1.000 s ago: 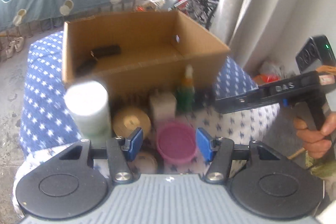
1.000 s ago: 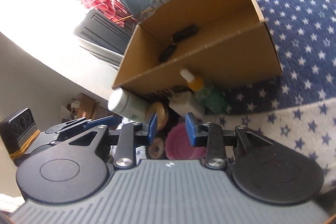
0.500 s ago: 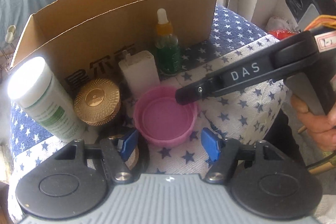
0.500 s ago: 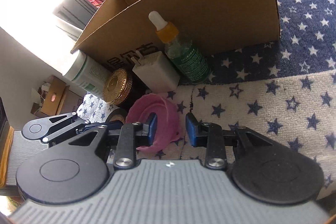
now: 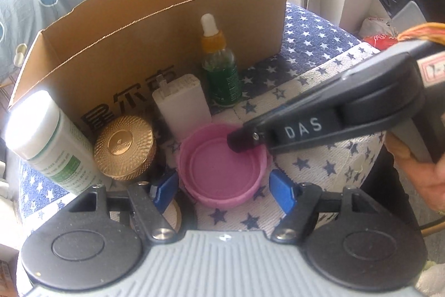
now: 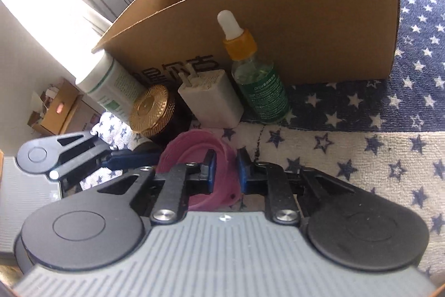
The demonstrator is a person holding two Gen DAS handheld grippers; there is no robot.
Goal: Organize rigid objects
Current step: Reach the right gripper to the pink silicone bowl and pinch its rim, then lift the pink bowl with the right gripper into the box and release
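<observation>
A pink cap (image 5: 222, 171) lies open side up on the star-patterned cloth (image 5: 314, 46), in front of a cardboard box (image 5: 167, 27). My left gripper (image 5: 222, 192) straddles the cap's near edge; its jaws are opening and the blue pads stand just off the cap's sides. My right gripper (image 6: 225, 171) comes in from the right and is shut on the cap's rim (image 6: 222, 157). In the left wrist view its black tip (image 5: 242, 141) sits on the cap's far right rim.
Between cap and box stand a white bottle with a green label (image 5: 50, 152), a gold-lidded jar (image 5: 123, 148), a white charger plug (image 5: 183, 105) and a green dropper bottle (image 5: 221, 74). A beige disc (image 5: 172, 216) lies under my left finger. A hand (image 5: 434, 180) holds the right gripper.
Both grippers came down and closer to the objects in front of the box. The left jaws widened around the pink cap. The right jaws closed on the cap's rim.
</observation>
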